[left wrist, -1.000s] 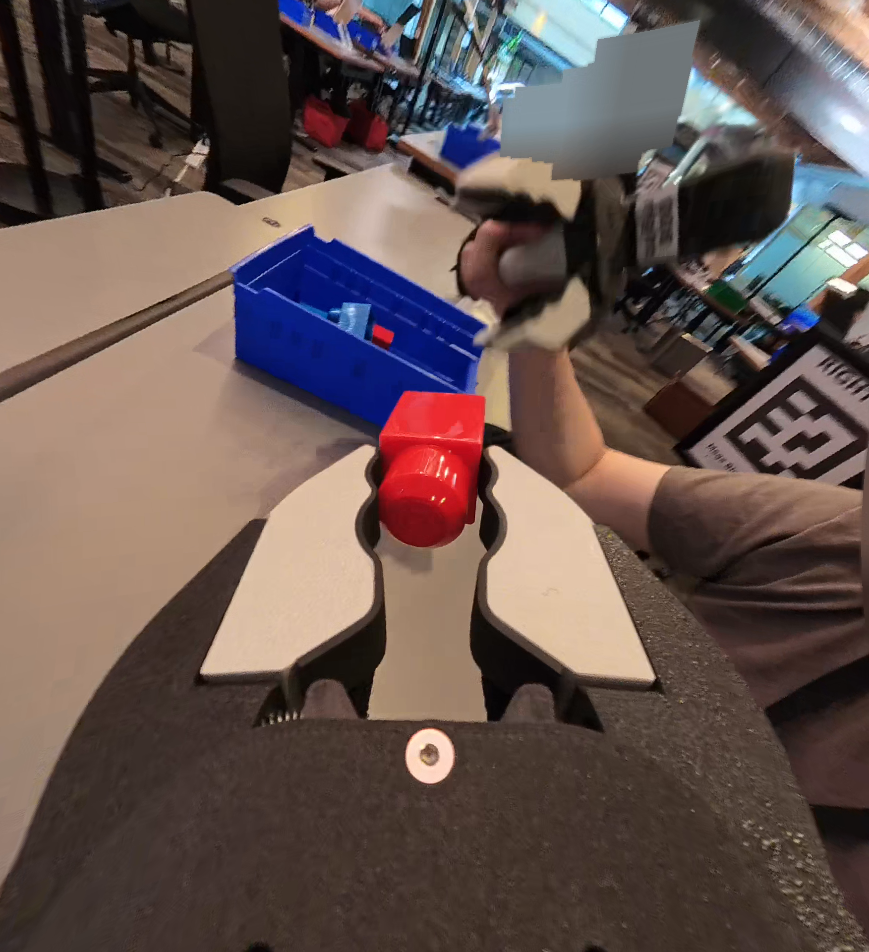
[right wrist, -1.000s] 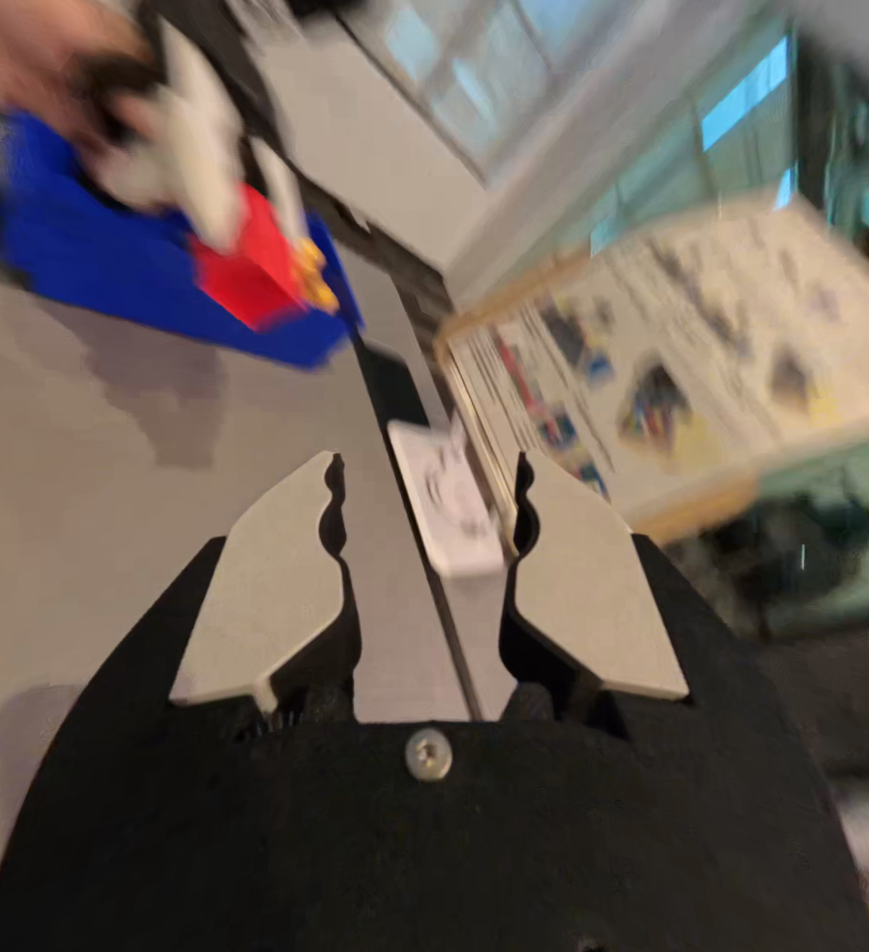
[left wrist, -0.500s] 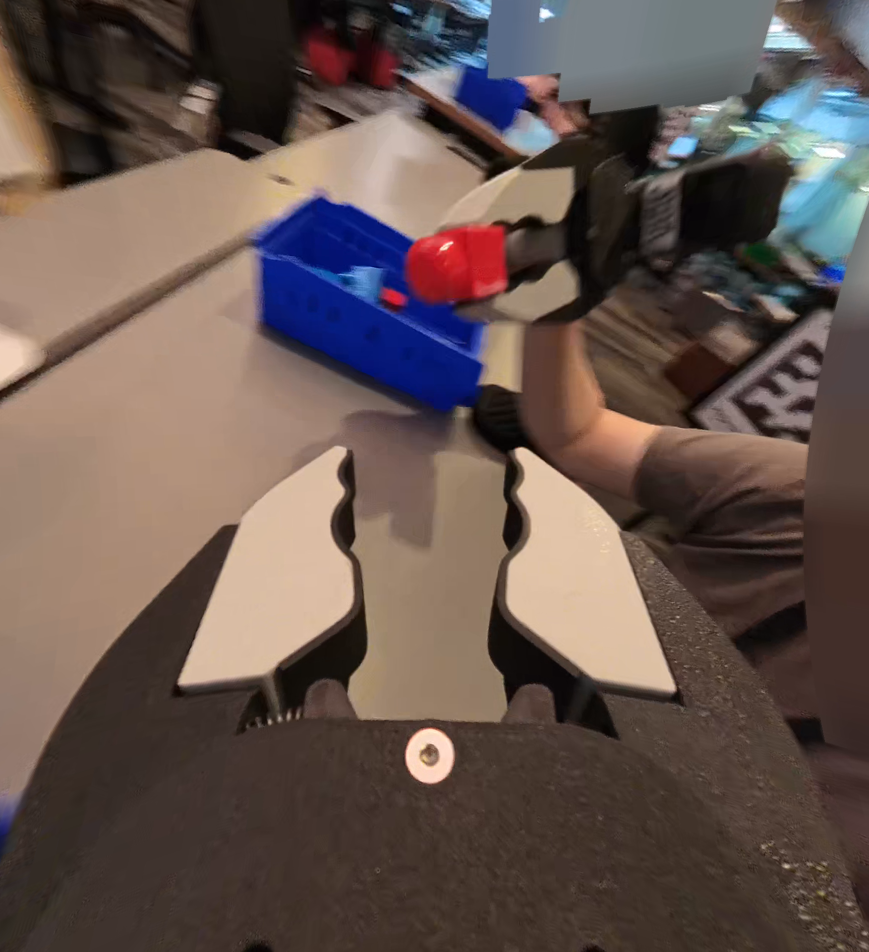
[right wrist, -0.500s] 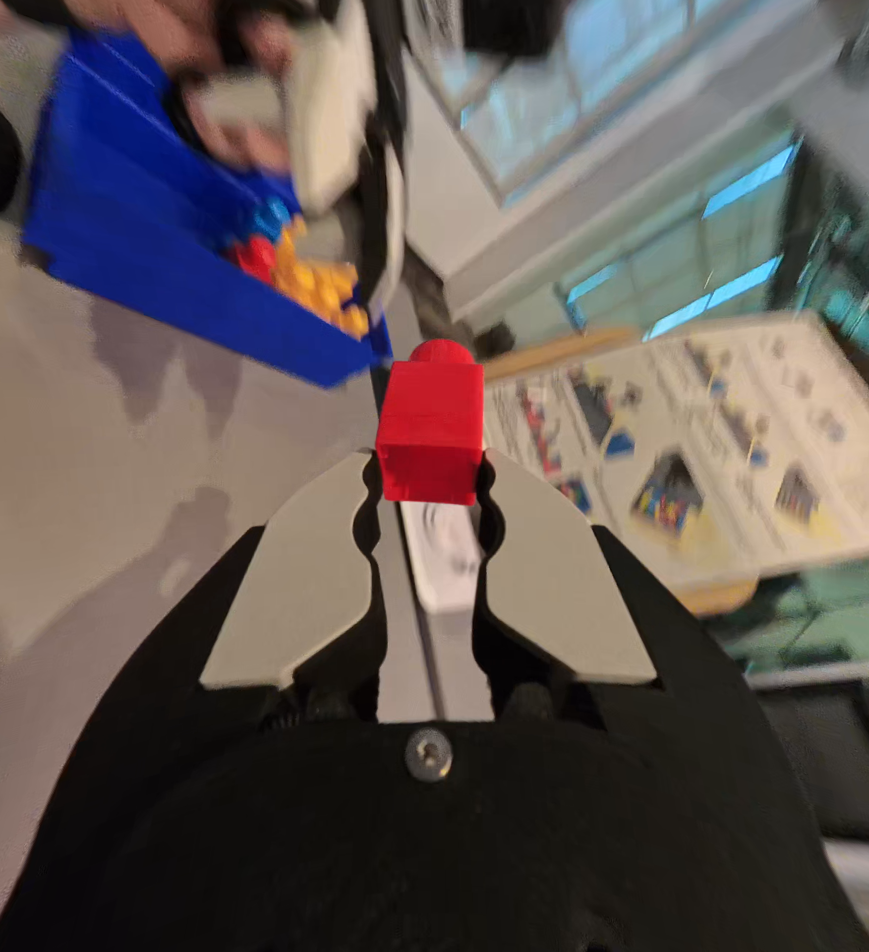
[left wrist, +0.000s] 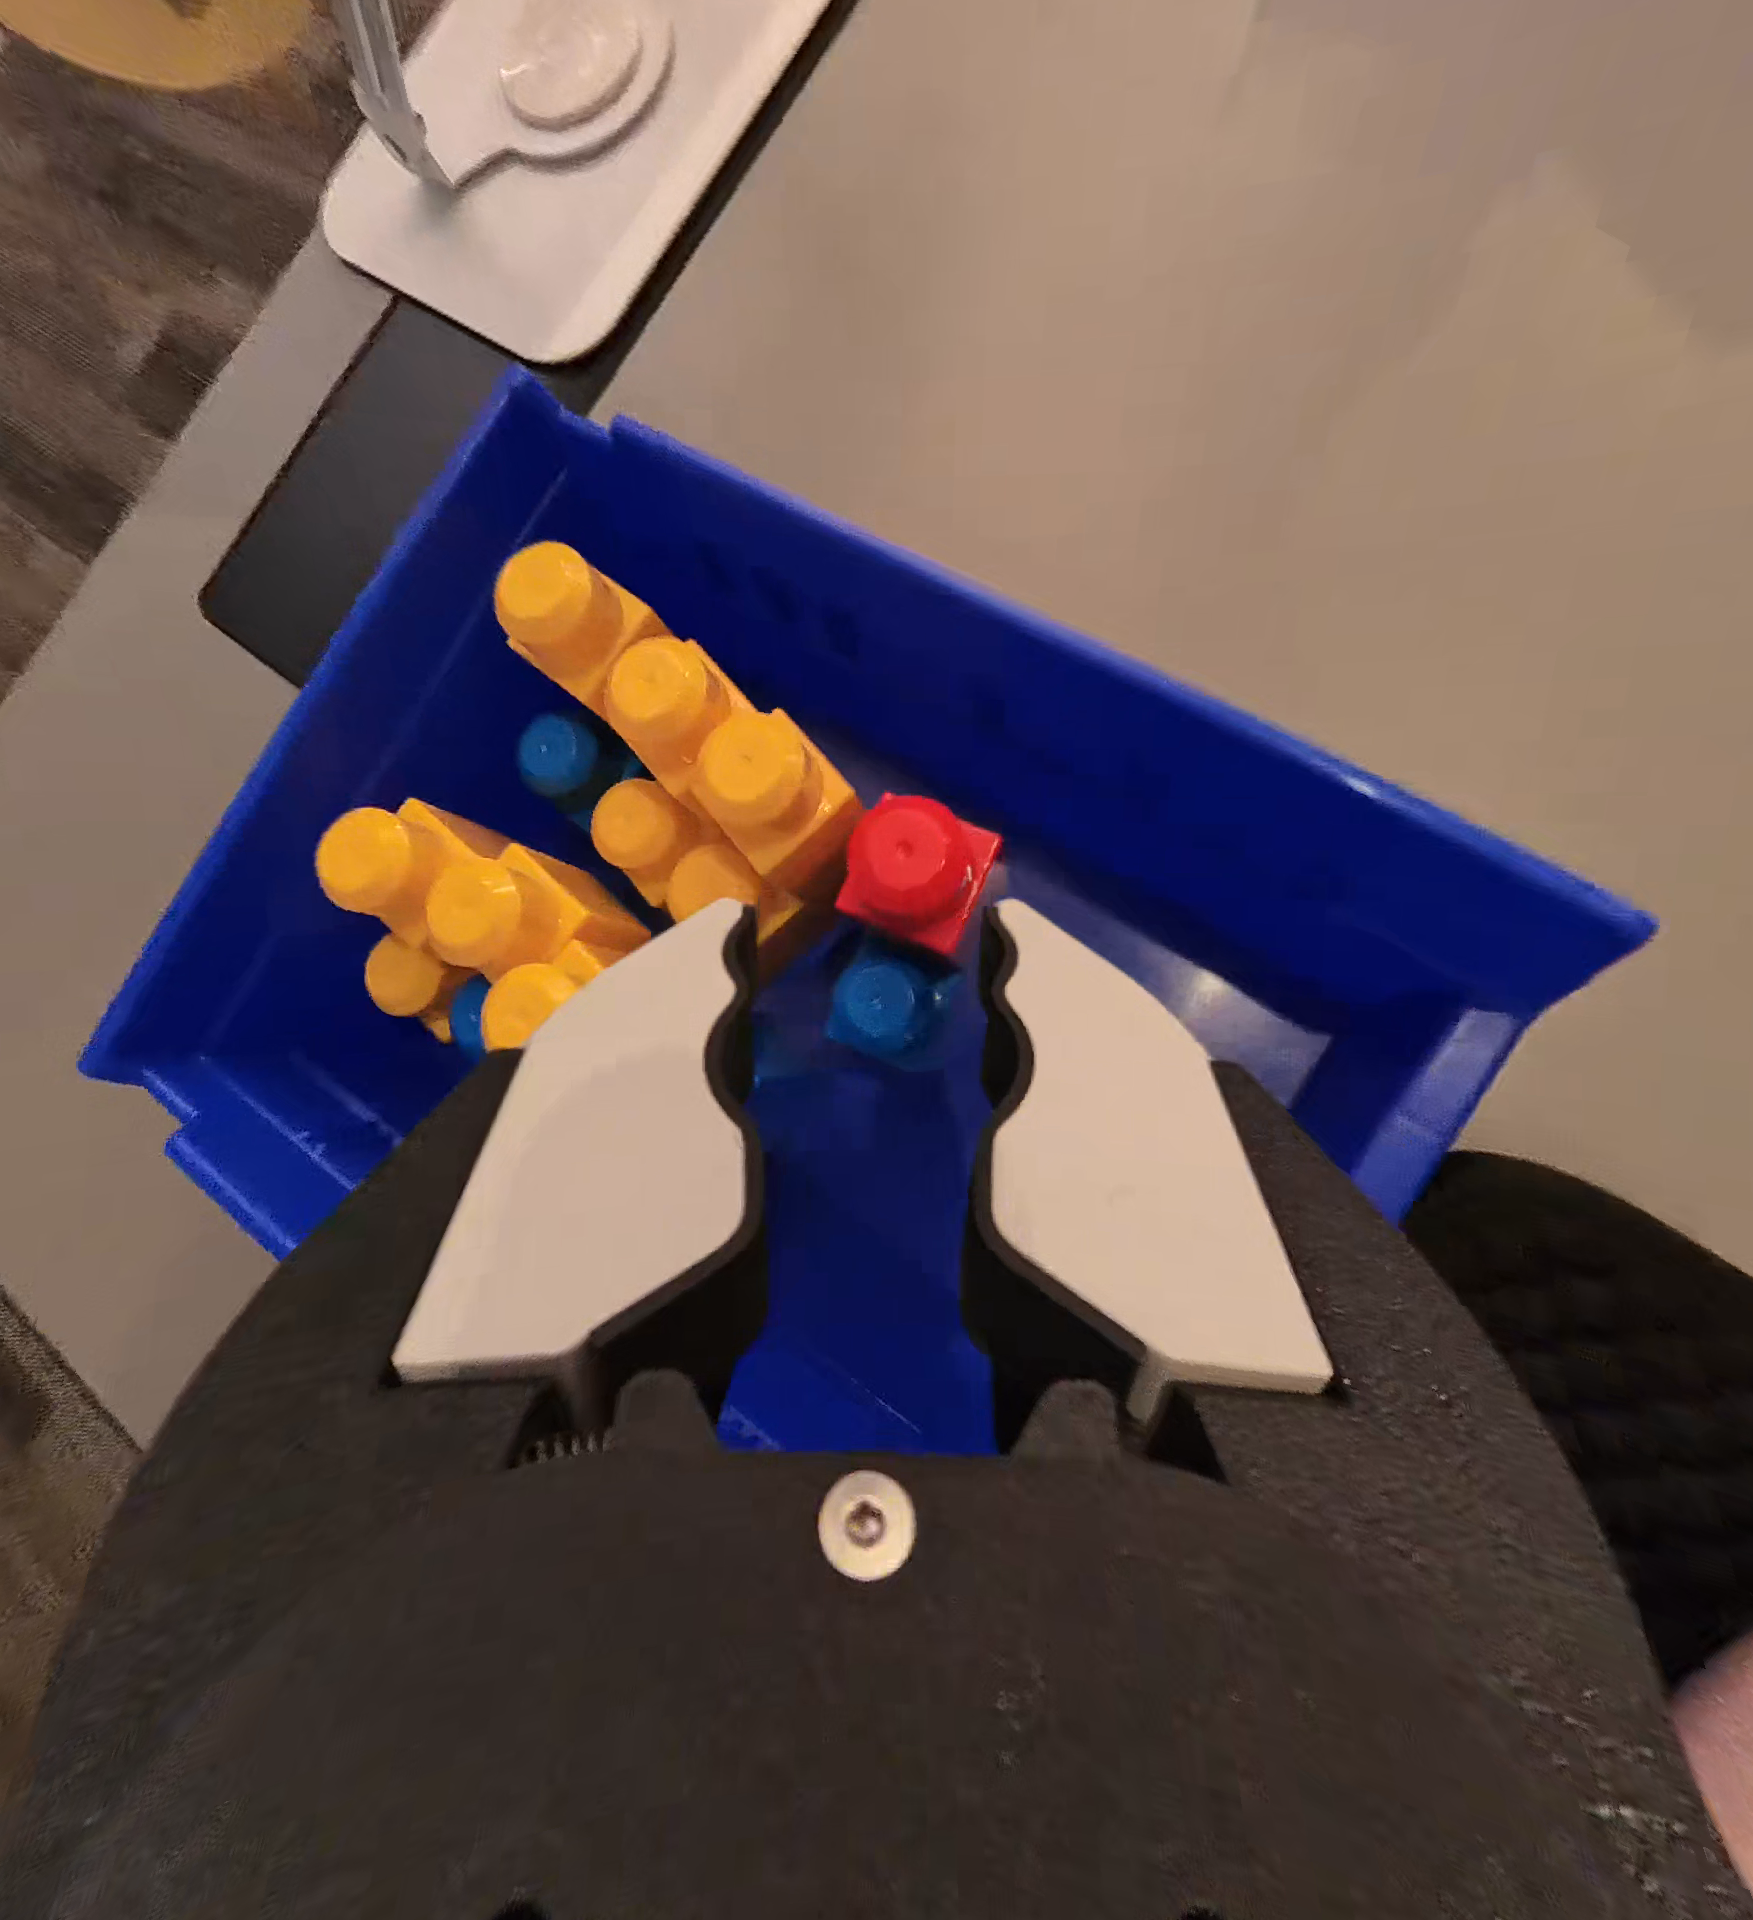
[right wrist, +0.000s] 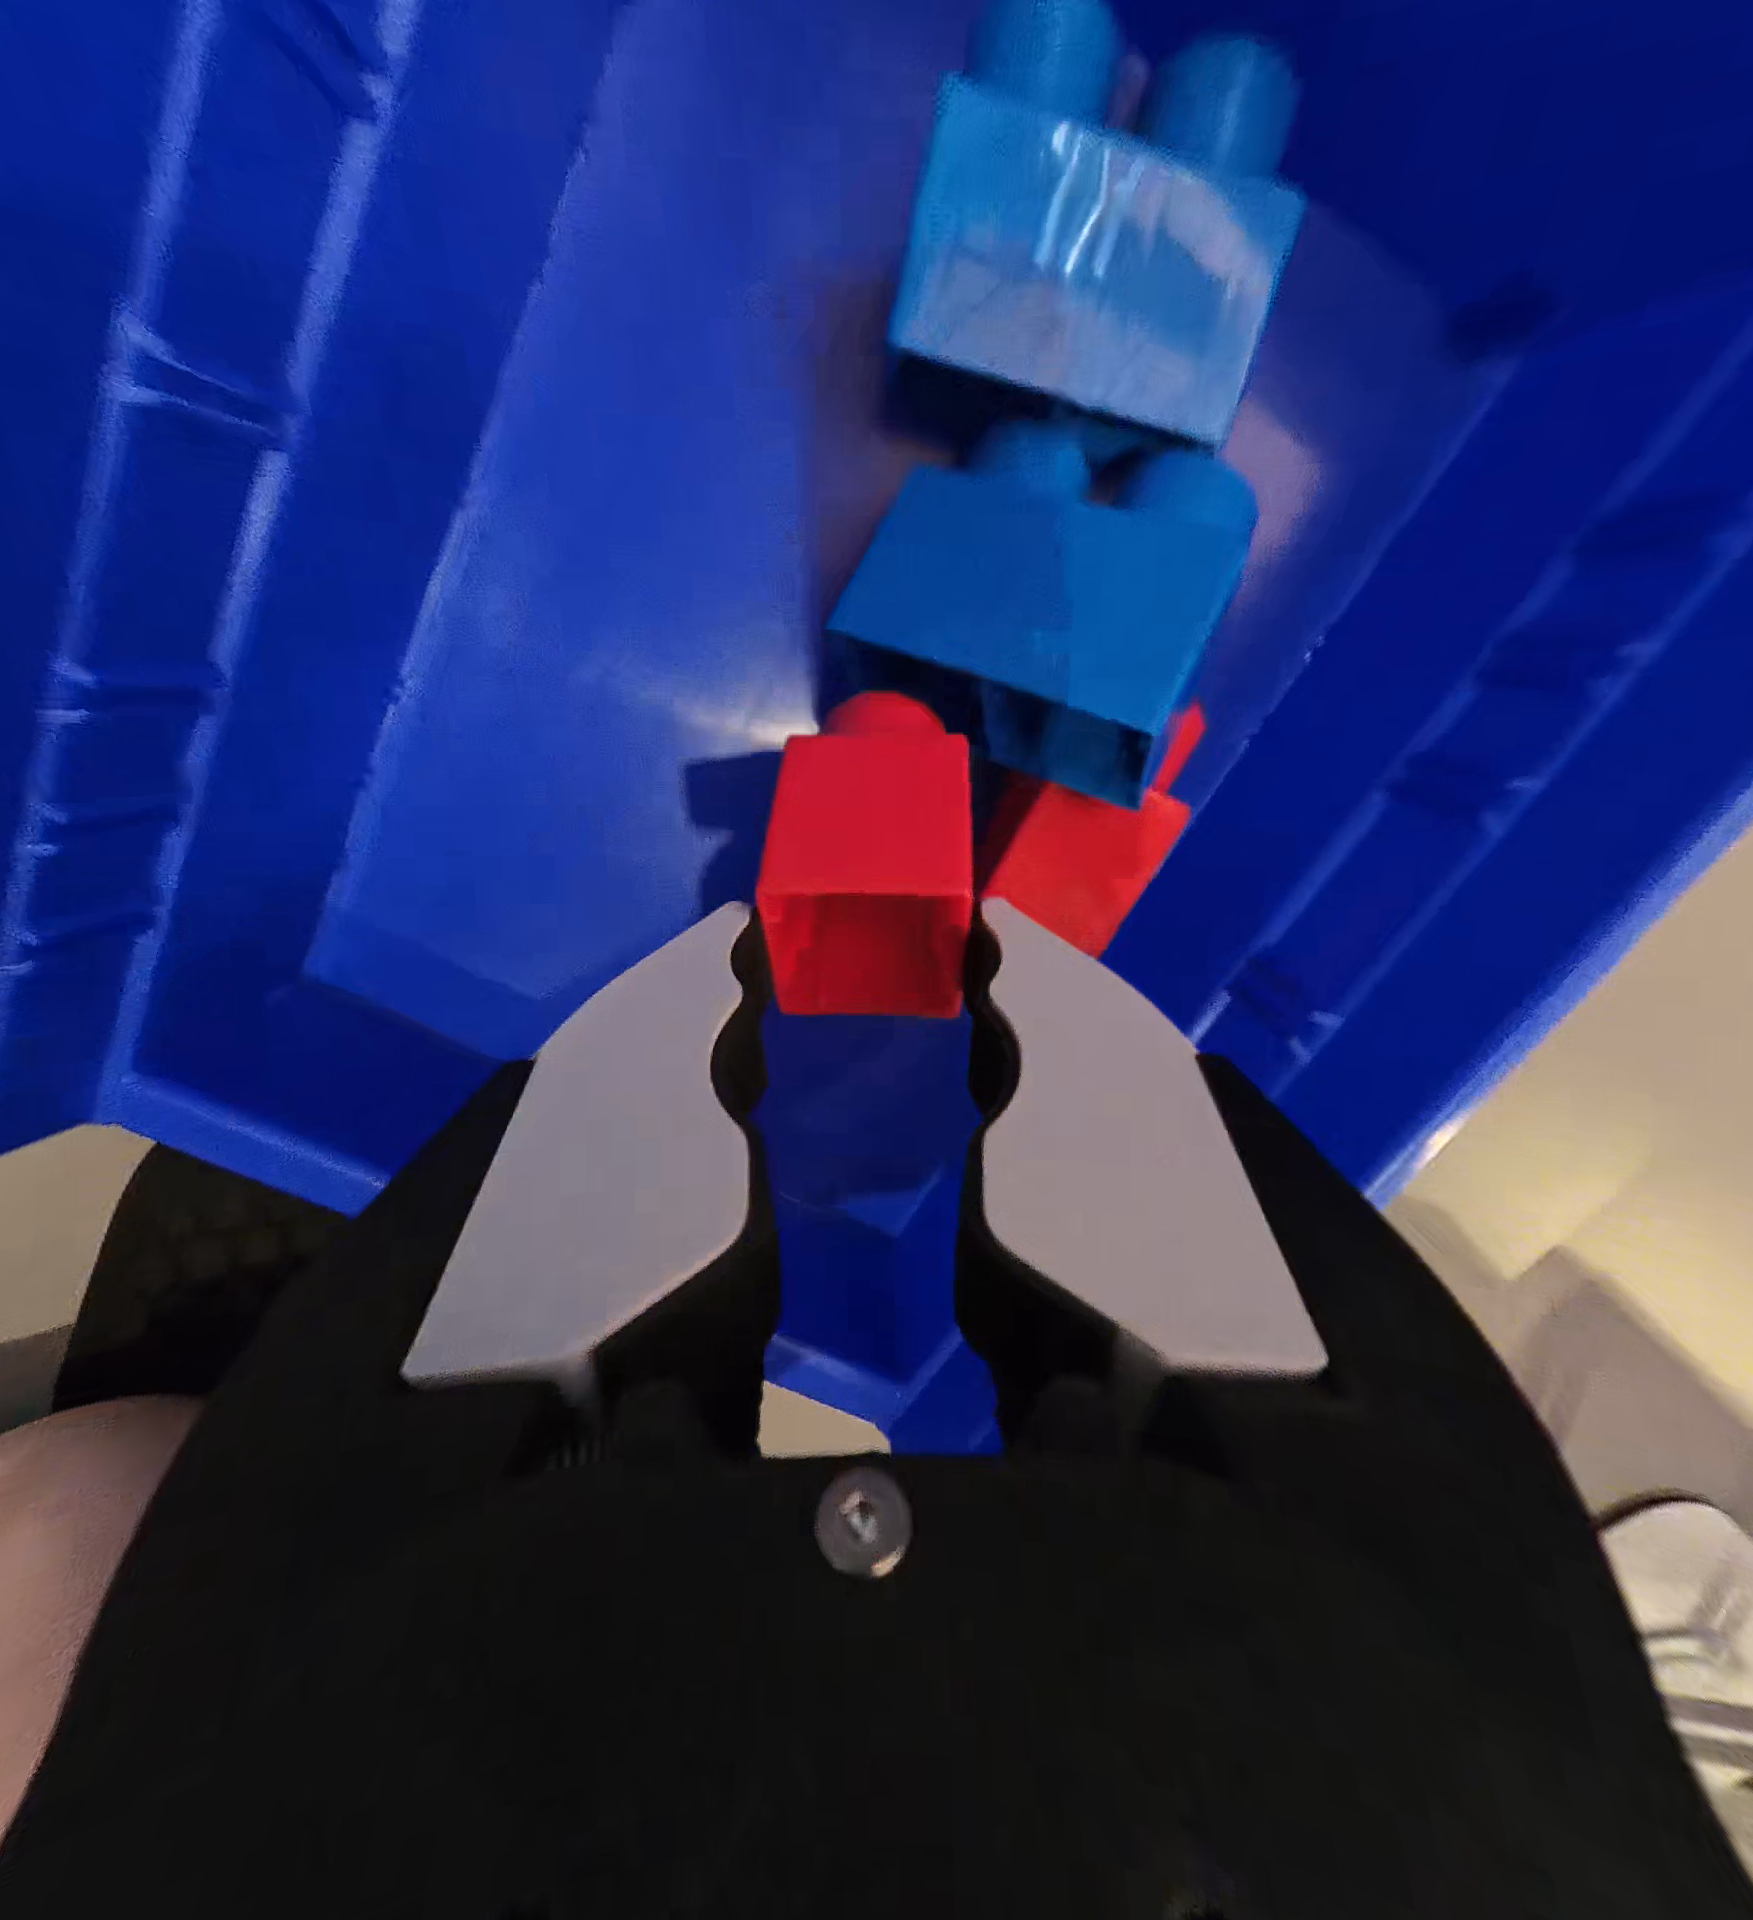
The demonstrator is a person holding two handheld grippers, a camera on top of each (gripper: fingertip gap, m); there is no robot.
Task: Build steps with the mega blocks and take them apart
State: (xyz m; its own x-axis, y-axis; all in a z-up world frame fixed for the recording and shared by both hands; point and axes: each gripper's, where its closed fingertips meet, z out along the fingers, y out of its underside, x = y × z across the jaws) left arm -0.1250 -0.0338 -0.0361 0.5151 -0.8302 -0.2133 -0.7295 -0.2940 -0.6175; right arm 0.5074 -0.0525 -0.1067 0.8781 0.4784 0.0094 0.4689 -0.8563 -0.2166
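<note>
right tool [right wrist: 867,961] gripping one red block [right wrist: 867,831], left tool [left wrist: 861,961] spread empty over blue bin [left wrist: 1163,727]

No readable text or signs.

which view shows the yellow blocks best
The left wrist view: it looks down into the blue bin, where the yellow blocks lie piled at the left end, studs up. The right wrist view shows none, only blue and red blocks deep in the bin.
</note>
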